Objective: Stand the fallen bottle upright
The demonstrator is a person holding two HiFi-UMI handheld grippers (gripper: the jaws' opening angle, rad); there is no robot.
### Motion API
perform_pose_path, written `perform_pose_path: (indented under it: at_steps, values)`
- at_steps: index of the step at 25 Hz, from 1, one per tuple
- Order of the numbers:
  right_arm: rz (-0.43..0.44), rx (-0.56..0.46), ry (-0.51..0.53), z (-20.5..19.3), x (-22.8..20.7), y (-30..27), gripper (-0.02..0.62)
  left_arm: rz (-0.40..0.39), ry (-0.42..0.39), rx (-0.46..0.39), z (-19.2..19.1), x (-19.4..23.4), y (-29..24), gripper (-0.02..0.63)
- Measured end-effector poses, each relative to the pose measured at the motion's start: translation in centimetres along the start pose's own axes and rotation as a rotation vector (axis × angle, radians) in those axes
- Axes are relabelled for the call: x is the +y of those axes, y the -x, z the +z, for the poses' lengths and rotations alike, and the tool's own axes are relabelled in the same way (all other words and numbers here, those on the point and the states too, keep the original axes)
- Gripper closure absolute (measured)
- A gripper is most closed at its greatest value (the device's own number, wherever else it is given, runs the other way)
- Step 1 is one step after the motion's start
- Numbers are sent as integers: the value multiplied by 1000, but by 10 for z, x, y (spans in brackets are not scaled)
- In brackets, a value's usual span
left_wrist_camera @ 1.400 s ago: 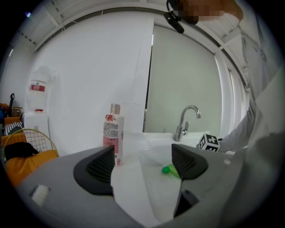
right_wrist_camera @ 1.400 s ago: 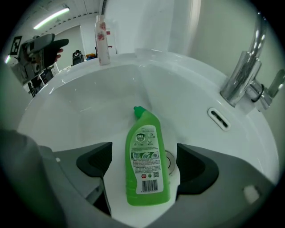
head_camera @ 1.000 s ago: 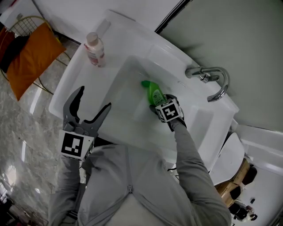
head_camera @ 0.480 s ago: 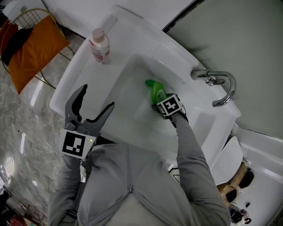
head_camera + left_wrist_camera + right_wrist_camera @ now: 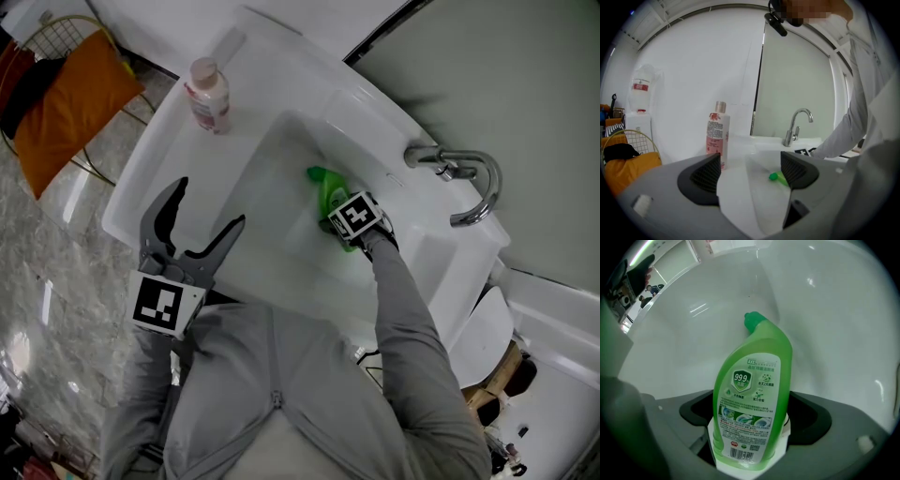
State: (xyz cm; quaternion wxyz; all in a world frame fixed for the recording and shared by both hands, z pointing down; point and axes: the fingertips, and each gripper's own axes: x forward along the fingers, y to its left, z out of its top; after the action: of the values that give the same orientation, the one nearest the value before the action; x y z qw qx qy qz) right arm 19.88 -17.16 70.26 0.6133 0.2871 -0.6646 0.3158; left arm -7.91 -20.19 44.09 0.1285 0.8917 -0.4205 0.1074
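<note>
We see one green bottle (image 5: 752,399), translucent, with a bent neck, a green cap and a printed label. It lies label-up in the sink (image 5: 281,169), its base between the jaws of the right gripper (image 5: 754,416) and its cap pointing away. Those jaws have just been opening and stand wide, not pressing it. The left gripper (image 5: 751,172) is open and empty. Beyond its left jaw stands one pink-labelled bottle (image 5: 717,136). That makes two bottles, and there is one tap (image 5: 459,178).
</note>
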Motion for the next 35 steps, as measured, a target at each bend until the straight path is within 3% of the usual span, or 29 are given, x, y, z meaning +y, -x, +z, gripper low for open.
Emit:
perform_pose_path:
  at_steps: [13,19,35]
  values:
    - [-20,23,-6,-1,-3,1,153,4,-29,-36,-3,3,-1,178]
    - [-14,14,-23,-2,0,2,160,7,17,-2,0,-3,-1,178]
    - [-69,-131,-76,7,0,16,161,-6,8,-21,5,-8,2,178]
